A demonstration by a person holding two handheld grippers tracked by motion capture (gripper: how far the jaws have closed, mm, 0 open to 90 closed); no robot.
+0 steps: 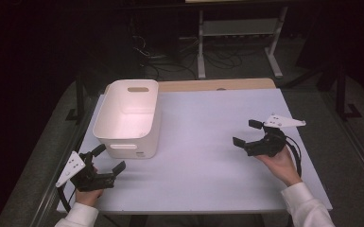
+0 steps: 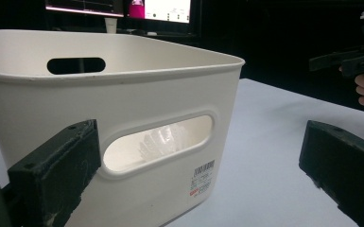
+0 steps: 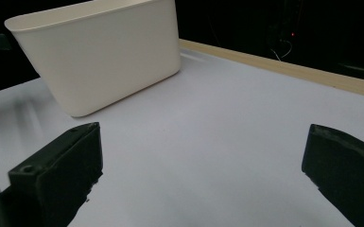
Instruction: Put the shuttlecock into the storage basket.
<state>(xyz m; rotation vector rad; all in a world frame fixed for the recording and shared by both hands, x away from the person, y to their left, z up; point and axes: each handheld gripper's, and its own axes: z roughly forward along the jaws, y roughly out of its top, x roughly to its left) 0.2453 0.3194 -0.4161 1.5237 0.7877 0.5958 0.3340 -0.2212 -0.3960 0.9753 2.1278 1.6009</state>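
A white plastic bin (image 1: 147, 142) with slotted handles stands on the left half of the white table (image 1: 208, 142). My left gripper (image 1: 109, 157) sits open just in front of the bin's near wall (image 2: 146, 94), jaws apart and empty. Through the handle slot I see a white feathered object, perhaps a shuttlecock (image 2: 160, 141), inside the bin. My right gripper (image 1: 246, 133) is held open over the right side of the table, nothing between its jaws, pointing toward the bin (image 3: 104, 56). It also appears far off as the other gripper (image 2: 345, 59) in the left gripper view.
A wooden strip (image 1: 217, 85) runs along the table's far edge. Behind it a metal stand (image 1: 236, 33) and cables lie on the dark floor. Monitors (image 2: 160, 8) glow beyond the bin in the left gripper view. Bare white table surface lies between the two grippers.
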